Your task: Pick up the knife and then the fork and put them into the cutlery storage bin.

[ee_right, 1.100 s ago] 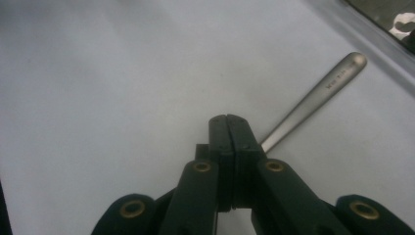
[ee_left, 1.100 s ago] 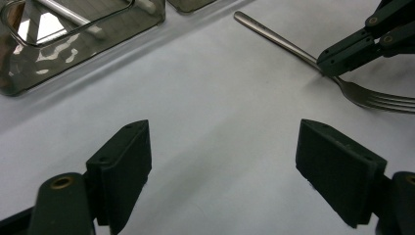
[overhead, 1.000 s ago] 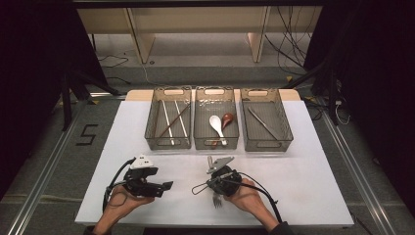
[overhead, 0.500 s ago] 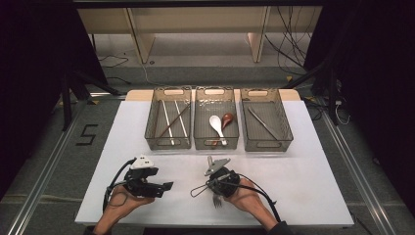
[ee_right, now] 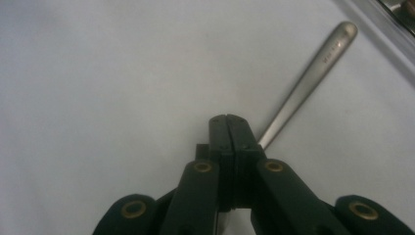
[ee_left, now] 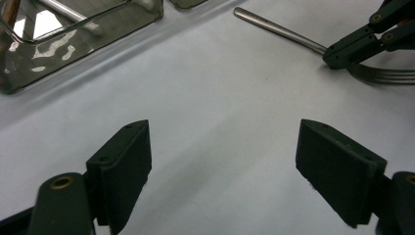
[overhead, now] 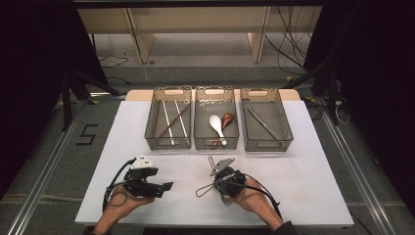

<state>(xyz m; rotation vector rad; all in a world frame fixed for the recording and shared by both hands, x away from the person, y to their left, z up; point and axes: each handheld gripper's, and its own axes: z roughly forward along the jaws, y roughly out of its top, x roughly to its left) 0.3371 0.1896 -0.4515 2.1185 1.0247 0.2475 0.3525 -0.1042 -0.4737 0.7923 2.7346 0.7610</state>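
Table (overhead: 313, 186) with white top: largest thing in the high view, carrying three clear plastic bins in a row along its far part. Taking the middle bin (overhead: 216, 142) as landmark: the left bin (overhead: 168, 143) sits just beside it on one side, the right bin (overhead: 267, 143) just beside it on the other.

Counts from the high view: left bin holds three long thin sticks (two pale, one dark, crossing); middle bin holds two spoons, one white (overhead: 216, 123) and one brown (overhead: 227, 119); right bin holds one slim metal utensil (overhead: 262, 123), kind not clear. One fork on the bare table, nearer the person than the middle bin and a little to its right.

Two grippers, one per hand. Left gripper (overhead: 165, 186) rests well left of the fork, nearer the person than the left bin. Left gripper view adds what the high view cannot: its jaws stand wide apart over bare tabletop with nothing between them, and the fork (ee_left: 318, 46) lies beyond with its tines flat on the table.

Right gripper (ee_right: 228, 128): the right gripper view shows its jaws pressed together, the fork handle running out from under the tips toward the bins (whether the metal is actually pinched cannot be told).
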